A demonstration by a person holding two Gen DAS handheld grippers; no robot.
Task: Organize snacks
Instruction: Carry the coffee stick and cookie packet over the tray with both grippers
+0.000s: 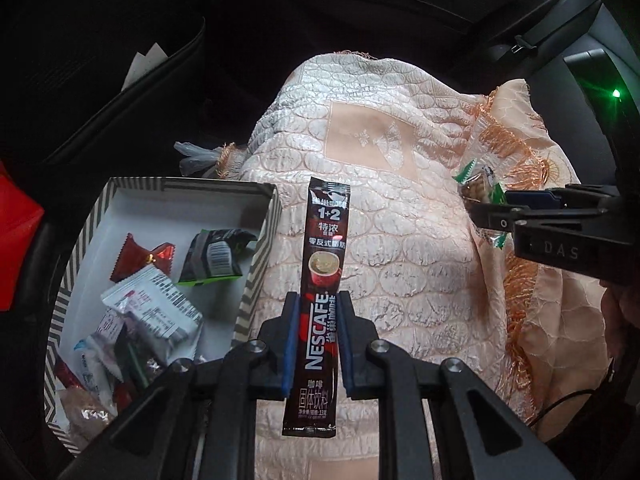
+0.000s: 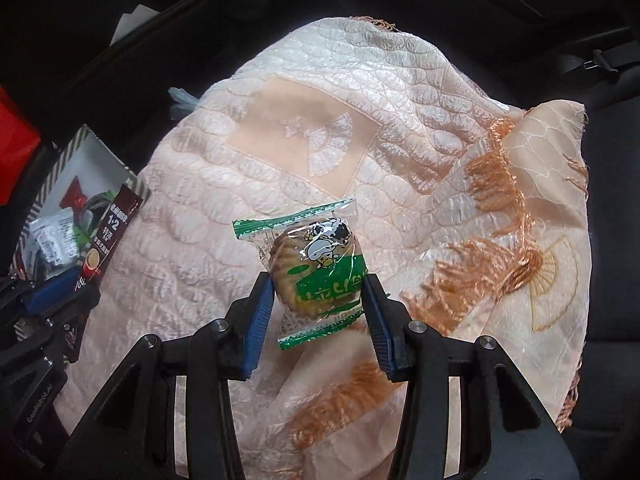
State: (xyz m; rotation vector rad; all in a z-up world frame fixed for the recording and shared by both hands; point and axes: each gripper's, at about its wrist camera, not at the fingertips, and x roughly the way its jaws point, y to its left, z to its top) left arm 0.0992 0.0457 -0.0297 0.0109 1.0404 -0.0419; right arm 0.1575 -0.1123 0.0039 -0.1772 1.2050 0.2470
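My left gripper (image 1: 317,300) is shut on a long dark-red Nescafe coffee stick (image 1: 322,280), held upright above the peach quilted cloth (image 1: 380,200). To its left sits a striped box (image 1: 260,264) with several wrapped snacks inside. In the right wrist view my right gripper (image 2: 318,284) is shut on a green and clear biscuit packet (image 2: 316,268) with a cow drawing, lifted over the cloth (image 2: 340,140). The right gripper (image 1: 490,210) with the biscuit packet (image 1: 478,182) shows at the right edge of the left wrist view. The coffee stick (image 2: 108,240) and striped box (image 2: 86,148) appear at the left of the right wrist view.
The cloth has orange fringe (image 2: 500,216) bunched on its right side. Dark car seats and a seat belt buckle (image 1: 524,44) surround the cloth. A red object (image 1: 16,224) lies at the far left. A crumpled plastic bag (image 1: 196,156) sits behind the box.
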